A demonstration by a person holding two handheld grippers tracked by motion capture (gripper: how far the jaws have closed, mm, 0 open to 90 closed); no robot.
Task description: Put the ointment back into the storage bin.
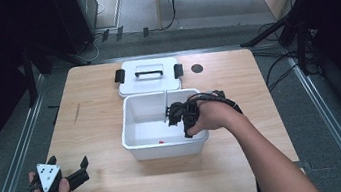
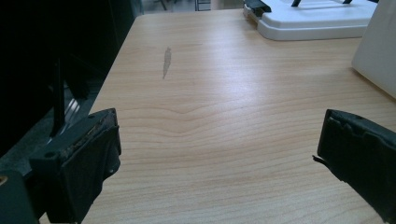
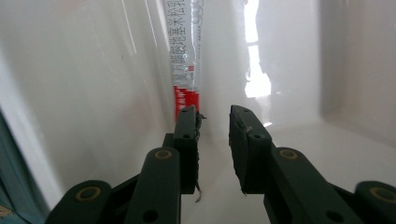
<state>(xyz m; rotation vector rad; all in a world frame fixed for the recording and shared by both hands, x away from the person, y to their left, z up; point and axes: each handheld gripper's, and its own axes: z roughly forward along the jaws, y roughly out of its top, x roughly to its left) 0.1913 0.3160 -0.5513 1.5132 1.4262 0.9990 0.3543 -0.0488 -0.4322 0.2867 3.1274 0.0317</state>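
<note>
High view: a white bin sits mid-counter, its lid laid behind it, so the inside is reachable. The right gripper reaches in; the left gripper rests at the near corner, seemingly idle.

Left gripper view: fingers wide apart, empty, over bare wood.

Right gripper view: fingers narrowly parted, holding nothing, just below a sachet leaning up the bin wall, probably lined up to pinch it.

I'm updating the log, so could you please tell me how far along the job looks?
Done: the lid is off, lying behind the white bin. In hand: the right gripper is inside the bin, jaws slightly apart beside a slim upright packet, not clamping it. Left: gripping the packet; the left gripper rests open near the table edge.
</note>
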